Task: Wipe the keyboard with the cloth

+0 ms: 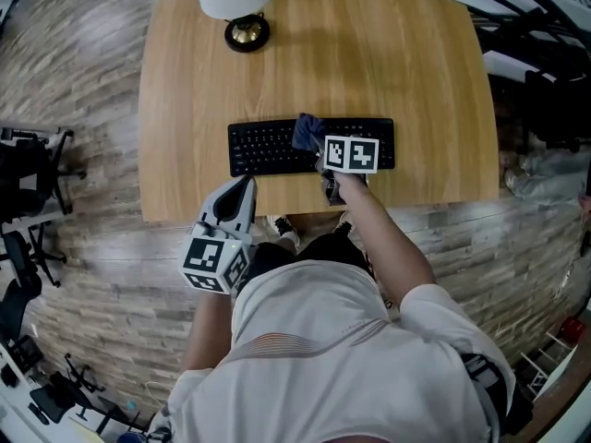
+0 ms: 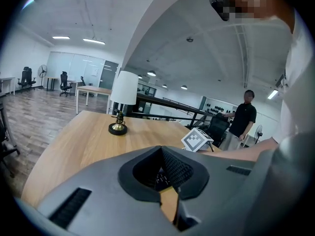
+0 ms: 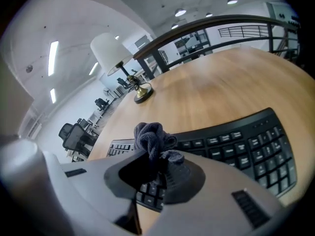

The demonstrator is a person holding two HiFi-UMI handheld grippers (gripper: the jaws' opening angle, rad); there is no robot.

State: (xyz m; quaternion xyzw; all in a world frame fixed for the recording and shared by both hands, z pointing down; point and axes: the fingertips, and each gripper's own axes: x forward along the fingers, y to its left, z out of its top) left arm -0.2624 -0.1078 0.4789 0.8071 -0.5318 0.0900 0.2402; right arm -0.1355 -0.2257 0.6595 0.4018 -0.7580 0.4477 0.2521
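head view: the keyboard [image 1: 277, 148] lay on the table [image 1: 388, 63] with its long axis running 9 to 3, close to the table's 6 o'clock edge. the right gripper [image 1: 319, 150] was over the keyboard just right of its middle, with the cloth [image 1: 308, 130] bunched at its tip on the keys. the left gripper [image 1: 242, 190] hung off the near edge, at about 7 o'clock from the cloth, touching nothing. i judged the right one the working tool. the lamp [image 1: 242, 7] stood well apart at 12.

left gripper view: i saw the jaws closed together with nothing between them, and keys visible through the gap behind.

right gripper view: the jaws were clamped on the cloth, which stuck up as a dark knot with keys directly beneath. keys ran on toward 3 and toward 9. i judged a stroke along the long axis had room both ways. toward 6 the table edge was near, so i would keep strokes sideways.
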